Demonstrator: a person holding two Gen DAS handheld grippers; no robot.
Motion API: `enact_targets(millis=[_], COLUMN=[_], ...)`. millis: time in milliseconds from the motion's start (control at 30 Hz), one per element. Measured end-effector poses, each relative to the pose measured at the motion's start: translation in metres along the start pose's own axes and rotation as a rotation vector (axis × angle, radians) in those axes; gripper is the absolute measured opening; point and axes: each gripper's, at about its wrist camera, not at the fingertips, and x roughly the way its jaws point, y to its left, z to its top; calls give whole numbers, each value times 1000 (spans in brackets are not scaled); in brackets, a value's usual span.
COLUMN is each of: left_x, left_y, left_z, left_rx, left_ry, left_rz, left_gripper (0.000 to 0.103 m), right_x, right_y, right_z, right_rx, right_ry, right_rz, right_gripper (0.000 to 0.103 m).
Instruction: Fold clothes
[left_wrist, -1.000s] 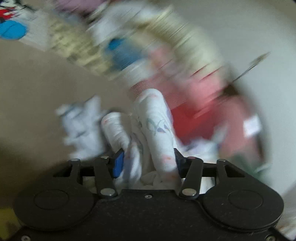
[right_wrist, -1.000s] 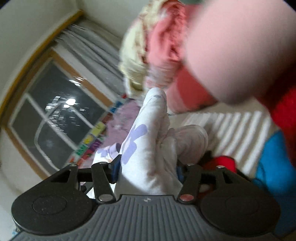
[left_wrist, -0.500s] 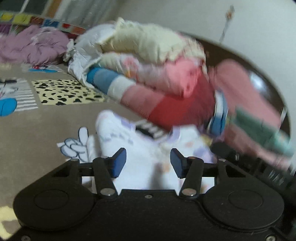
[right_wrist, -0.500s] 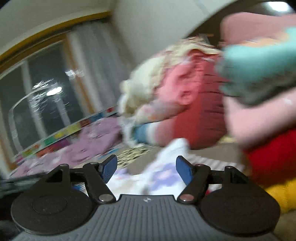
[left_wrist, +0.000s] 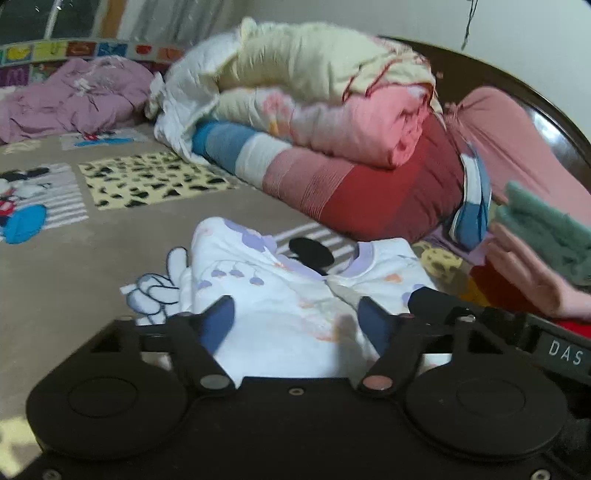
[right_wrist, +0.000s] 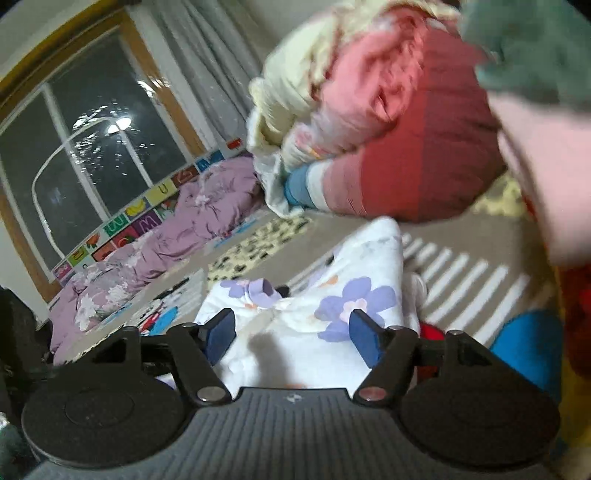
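The left gripper (left_wrist: 297, 319) points forward and low, its blue-padded fingers (left_wrist: 219, 321) spread wide with nothing clamped between them. The right gripper (right_wrist: 291, 334) is likewise held low, its jaws apart and empty. In the left view the right gripper's black body (left_wrist: 491, 325) lies just to the right, close beside the left one

Read "DAS" in white letters on a black bar (left_wrist: 563, 356), just right of the left gripper's (left_wrist: 297, 317) jaws.
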Motion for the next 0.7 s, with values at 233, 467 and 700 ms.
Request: enact_targets(millis=[233, 467, 700], left_x=[-43, -80, -127], left_y=[-12, -35, -64], left_z=[-14, -35, -43], left_rx=[-51, -55, -35], left_ry=[36, 85, 57], left_rz=[68, 182, 248], left_gripper=[87, 97, 103], right_x=[-53, -93, -131], right_y=[7, 1, 11], right_z=[2, -7, -13], right_rx=[-8, -9, -15], right_ry=[-18, 53, 103], right_rz=[13, -9, -33], right_gripper=[82, 99, 102])
